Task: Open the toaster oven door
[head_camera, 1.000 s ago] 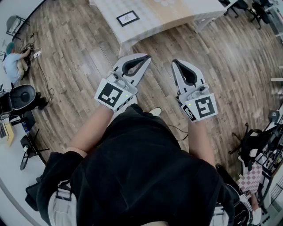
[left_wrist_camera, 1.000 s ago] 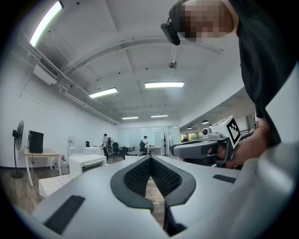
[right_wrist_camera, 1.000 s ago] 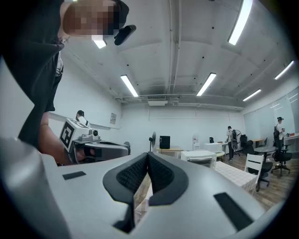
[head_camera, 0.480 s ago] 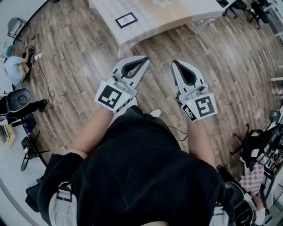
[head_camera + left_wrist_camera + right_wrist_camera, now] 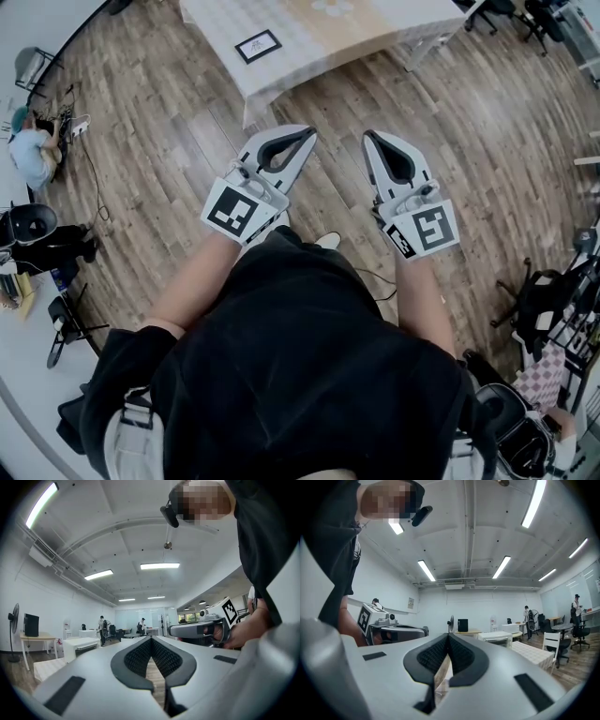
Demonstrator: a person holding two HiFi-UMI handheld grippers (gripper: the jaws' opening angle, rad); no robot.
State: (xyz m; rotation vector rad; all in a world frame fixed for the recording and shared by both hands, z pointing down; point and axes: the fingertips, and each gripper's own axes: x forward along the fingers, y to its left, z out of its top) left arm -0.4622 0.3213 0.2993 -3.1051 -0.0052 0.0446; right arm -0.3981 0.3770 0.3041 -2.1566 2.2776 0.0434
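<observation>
Ahead of the person's waist, left gripper [image 5: 307, 136] and right gripper [image 5: 369, 138] point level, jaws together and empty, apparently only being carried; the likely toaster oven [image 5: 502, 639], a white box, stands far off by the table [image 5: 319, 33].

floor [image 5: 159, 141]: wood-look planks, slight sheen
left gripper [image 5: 307, 133]: smooth matt grey plastic
pads [image 5: 138, 656]: black, finely ribbed
table [image 5: 309, 42]: checked cloth cover
</observation>
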